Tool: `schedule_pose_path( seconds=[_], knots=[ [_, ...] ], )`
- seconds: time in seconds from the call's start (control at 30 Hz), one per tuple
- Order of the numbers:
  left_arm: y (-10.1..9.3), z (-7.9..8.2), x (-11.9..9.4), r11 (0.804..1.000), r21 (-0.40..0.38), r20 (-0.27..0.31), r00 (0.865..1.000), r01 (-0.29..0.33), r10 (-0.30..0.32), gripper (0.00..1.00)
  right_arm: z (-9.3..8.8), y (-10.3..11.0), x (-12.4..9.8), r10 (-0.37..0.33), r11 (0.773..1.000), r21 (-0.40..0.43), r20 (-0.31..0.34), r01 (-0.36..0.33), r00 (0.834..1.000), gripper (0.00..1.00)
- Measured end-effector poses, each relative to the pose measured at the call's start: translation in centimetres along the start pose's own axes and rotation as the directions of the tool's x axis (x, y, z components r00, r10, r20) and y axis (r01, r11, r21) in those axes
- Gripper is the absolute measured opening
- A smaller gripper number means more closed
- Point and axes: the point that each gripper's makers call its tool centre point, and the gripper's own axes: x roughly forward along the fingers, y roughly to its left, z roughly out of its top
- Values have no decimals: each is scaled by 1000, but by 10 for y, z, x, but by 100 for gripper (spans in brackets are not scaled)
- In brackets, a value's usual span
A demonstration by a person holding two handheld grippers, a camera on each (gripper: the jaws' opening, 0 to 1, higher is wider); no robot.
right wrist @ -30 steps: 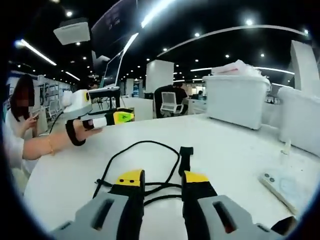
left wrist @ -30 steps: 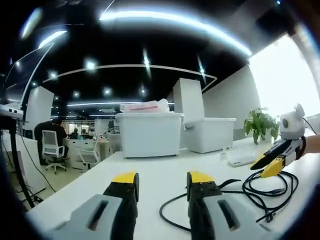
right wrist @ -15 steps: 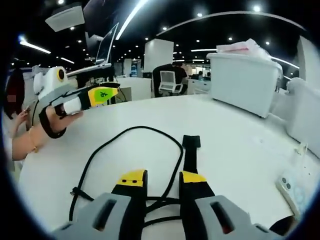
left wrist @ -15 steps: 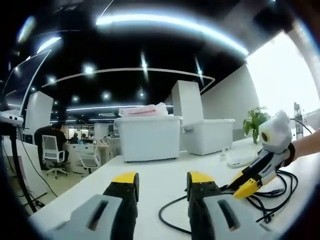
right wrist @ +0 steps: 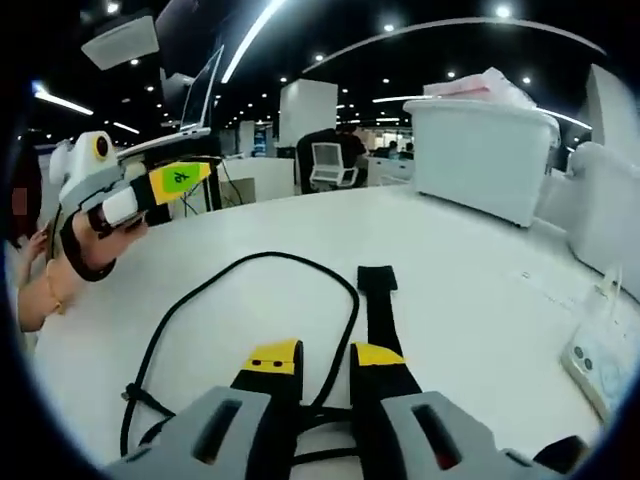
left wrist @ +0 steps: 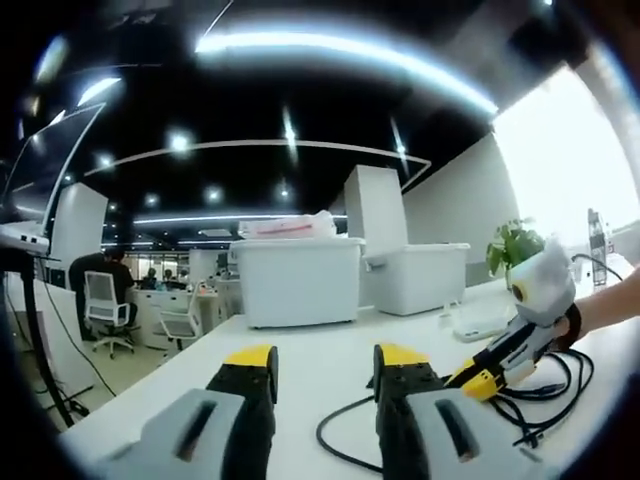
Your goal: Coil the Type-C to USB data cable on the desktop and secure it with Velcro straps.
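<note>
A black data cable (right wrist: 250, 262) lies in a loose loop on the white desk (right wrist: 470, 260), with a flat black Velcro strap (right wrist: 378, 300) beside it. My right gripper (right wrist: 325, 356) sits low over the desk. Its jaws stand a narrow gap apart, and a run of the cable passes between them. My left gripper (left wrist: 325, 358) is open with nothing between its jaws, hovering above the desk (left wrist: 300, 345) near one cable bend (left wrist: 335, 440). The right gripper (left wrist: 480, 380) shows from the side there, its tip down among the cable loops (left wrist: 545, 385). A hand holds the left gripper (right wrist: 165, 182) up at the far left.
Two large white storage bins (left wrist: 298, 275) (left wrist: 415, 270) stand at the back of the desk. A white phone (right wrist: 592, 362) lies to the right and a potted plant (left wrist: 515, 245) stands near the window. A person sits at a far desk (right wrist: 325, 155).
My right gripper has come down and forward over the cable, and its jaws have narrowed around a strand. In the left gripper view it has moved left toward the cable. The left gripper has barely moved.
</note>
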Motion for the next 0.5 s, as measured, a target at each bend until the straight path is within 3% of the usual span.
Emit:
schedule_pose_path(
  seconds=[0.17, 0.5],
  knots=[
    [-5, -1, 1, 1000, 23, -4, 1000, 8, -8, 40, -1, -6, 0, -19, 1000, 8, 9, 19, 1000, 6],
    [-10, -6, 3, 999, 42, -19, 999, 27, -27, 40, 2, -5, 1, -43, 993, -111, 3, 44, 999, 2]
  ],
)
